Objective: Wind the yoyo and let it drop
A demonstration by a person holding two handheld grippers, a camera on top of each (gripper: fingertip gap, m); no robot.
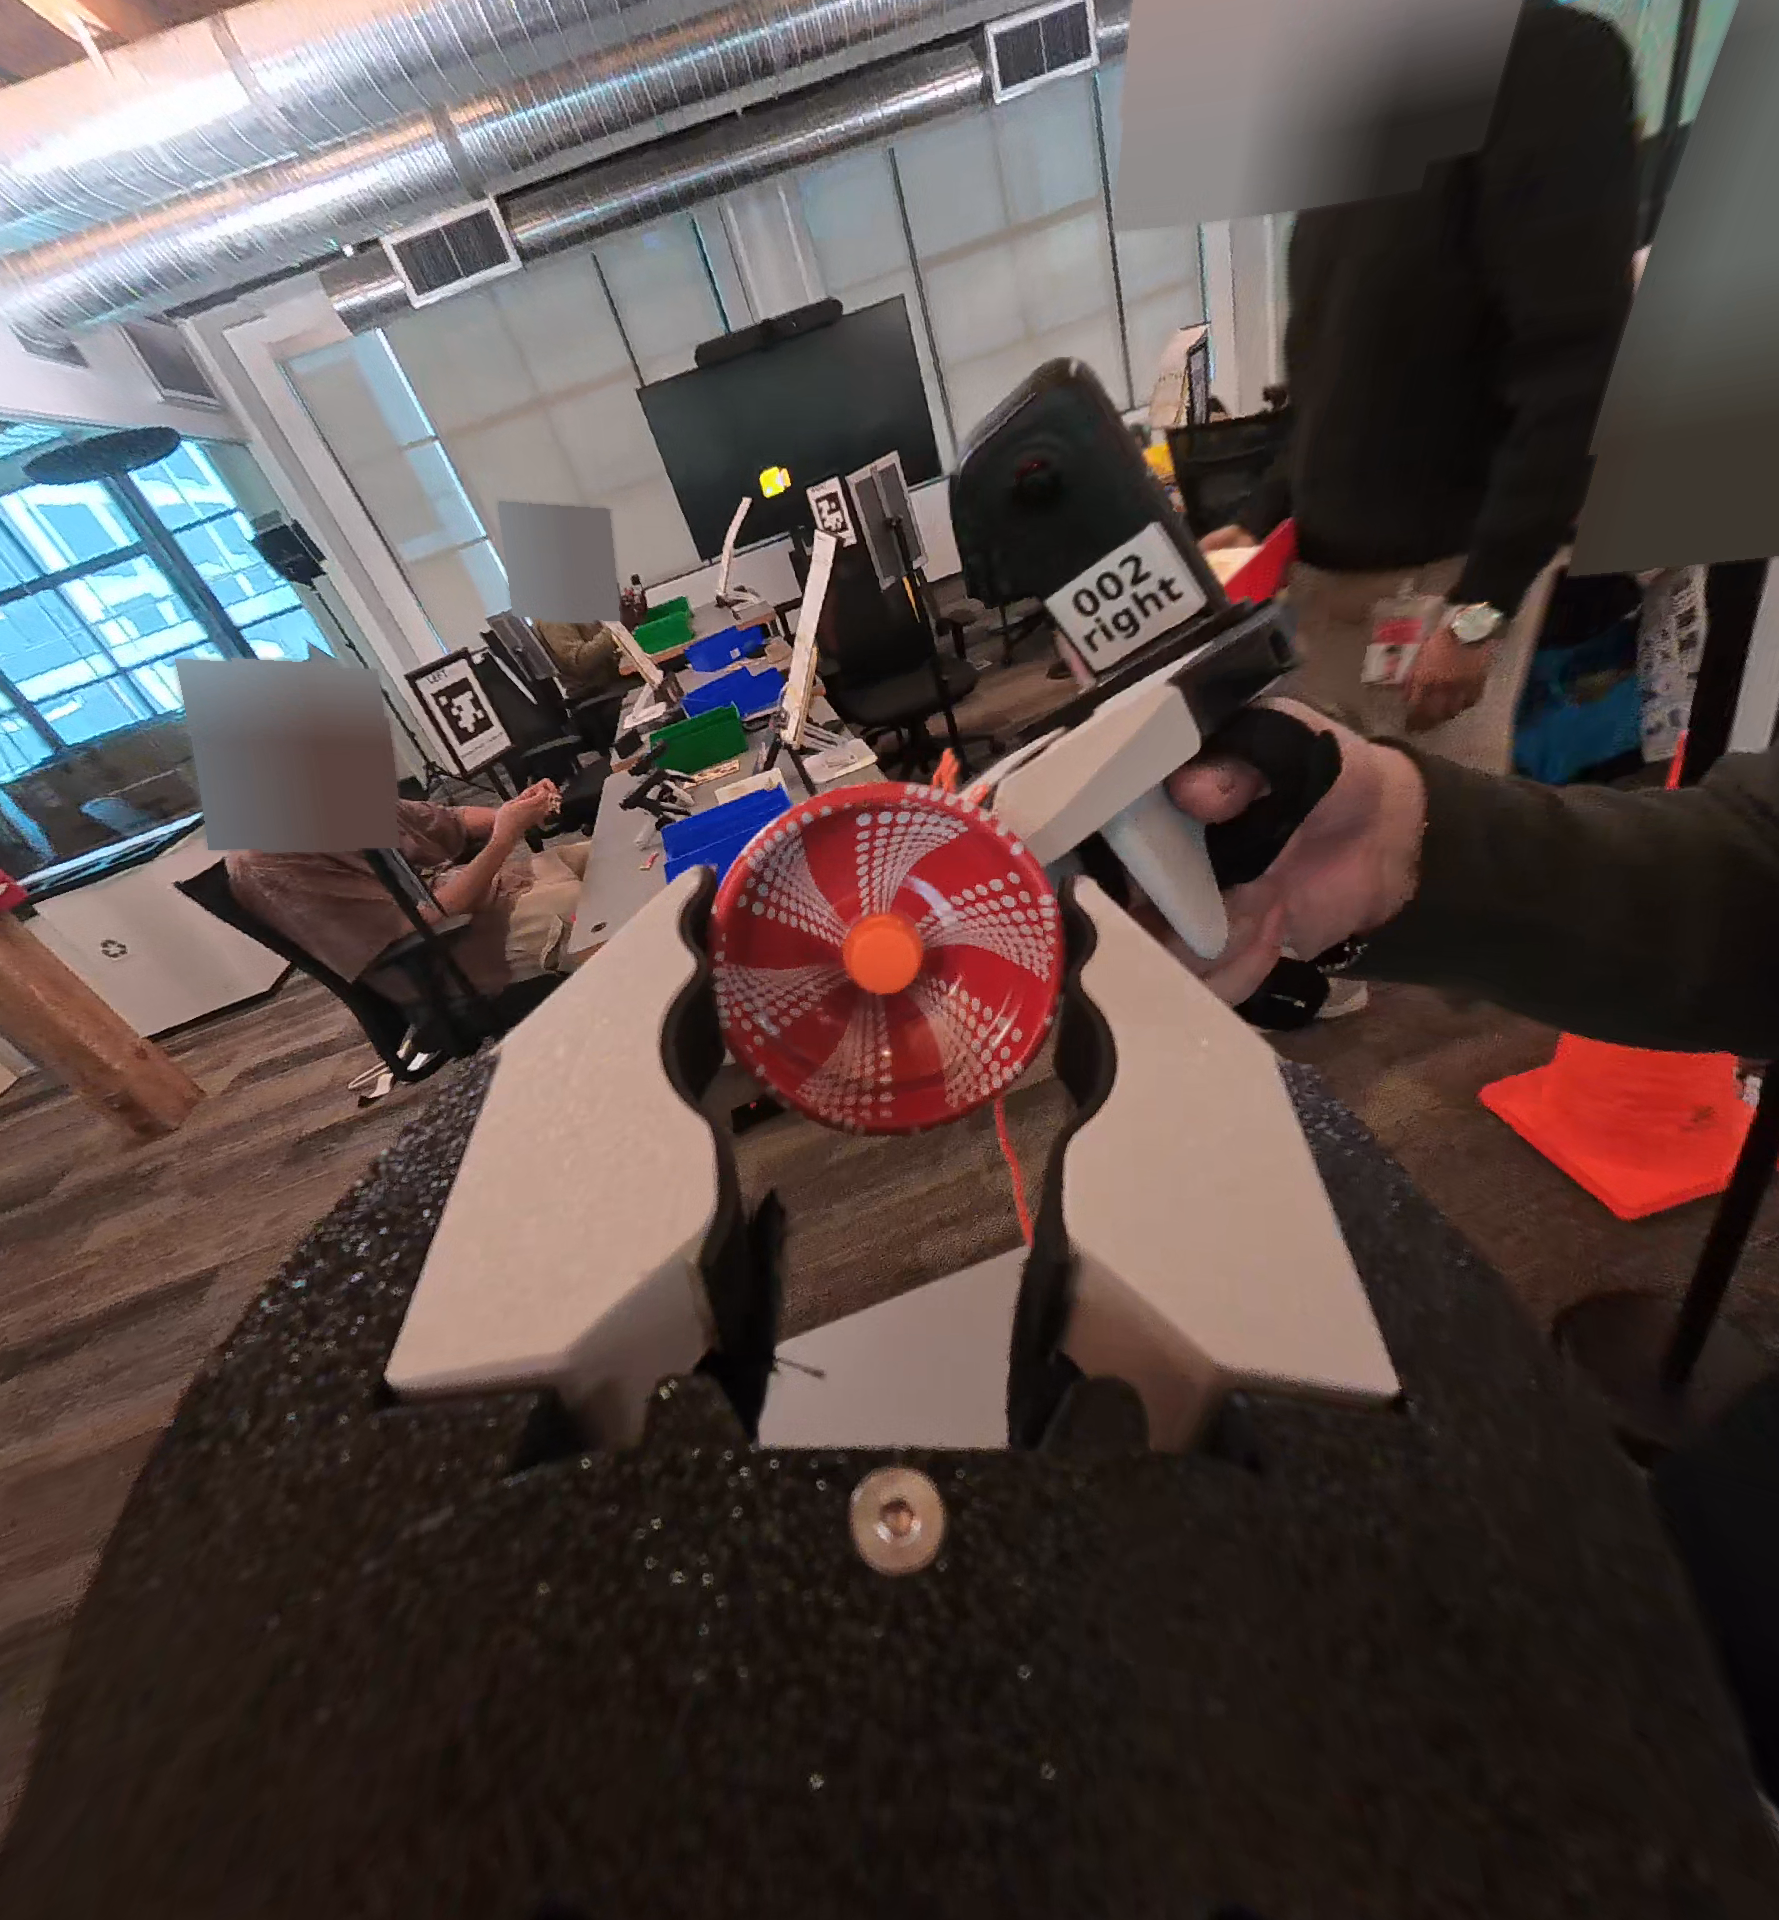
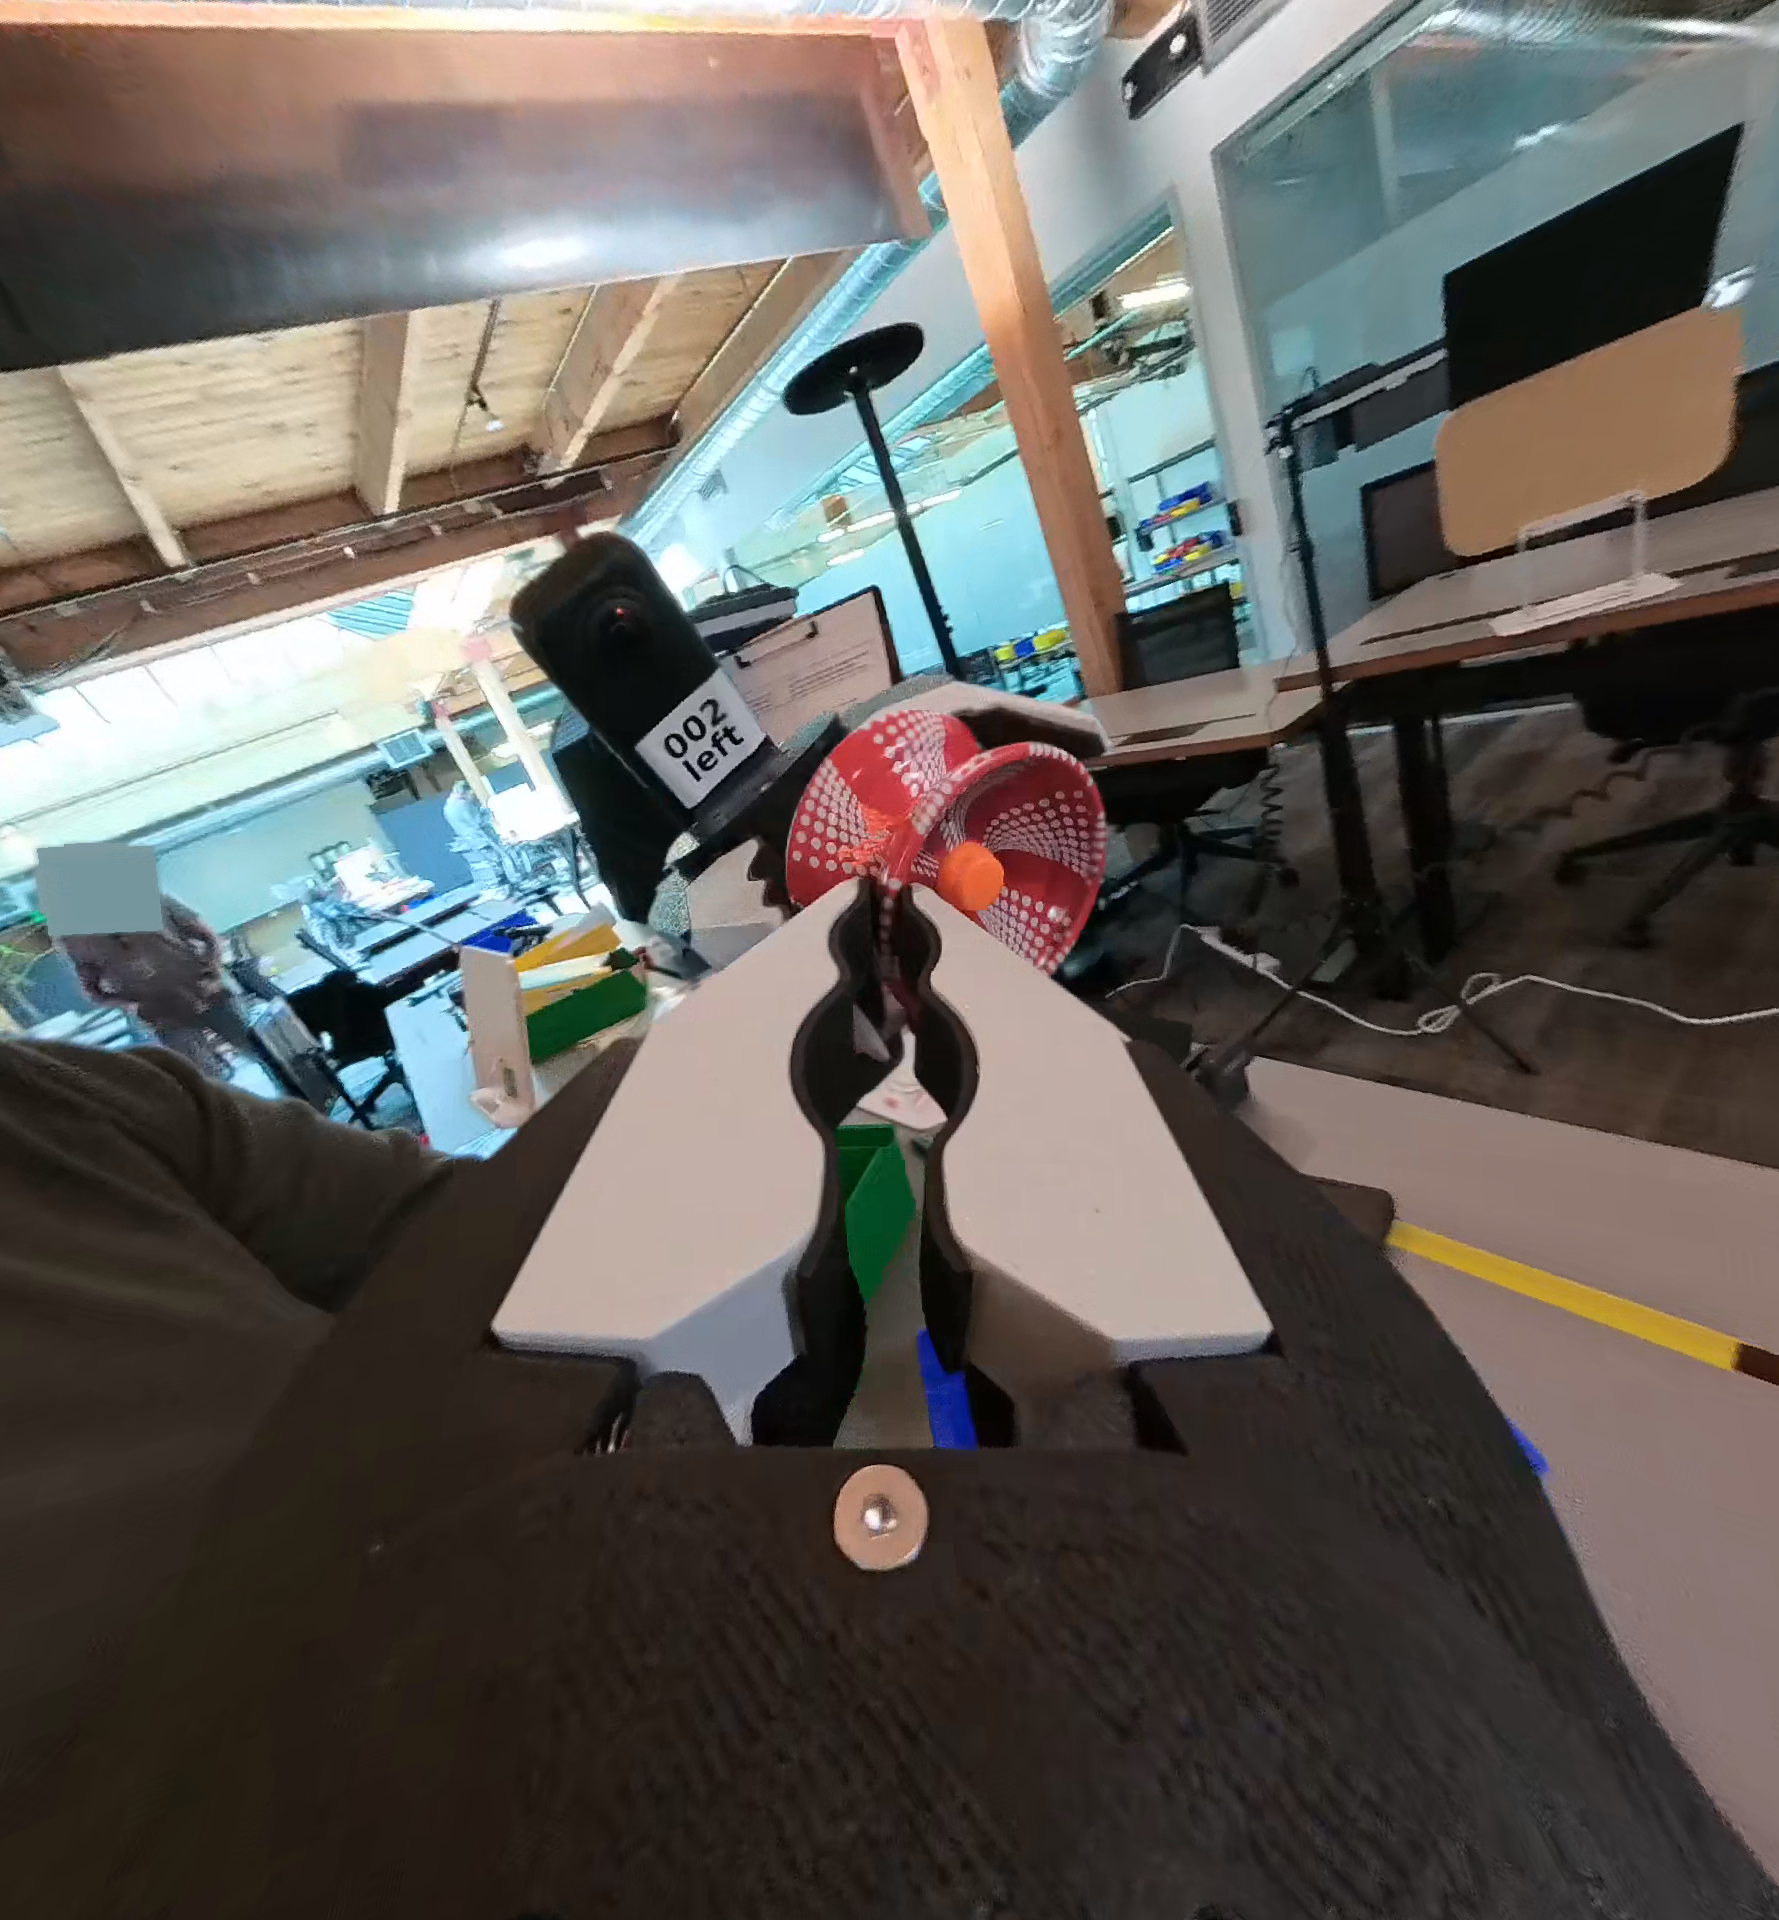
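Both hand-held grippers carry white labels: left [image 1: 885, 935] clamps the yoyo [image 1: 885, 961], right [image 2: 883, 902] nearly closed, pinching its string [image 2: 869, 852].

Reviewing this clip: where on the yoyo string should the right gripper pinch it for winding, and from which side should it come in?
Probably right at the groove between the two red halves of the yoyo, where the orange string sits. The left gripper clamps the yoyo's rim on both sides, leaving the groove edge free, so the right gripper comes in edge-on, its tips nearly shut there.

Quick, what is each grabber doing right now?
Left gripper: shut on the red yoyo.
Right gripper: shut, pinching the orange string.
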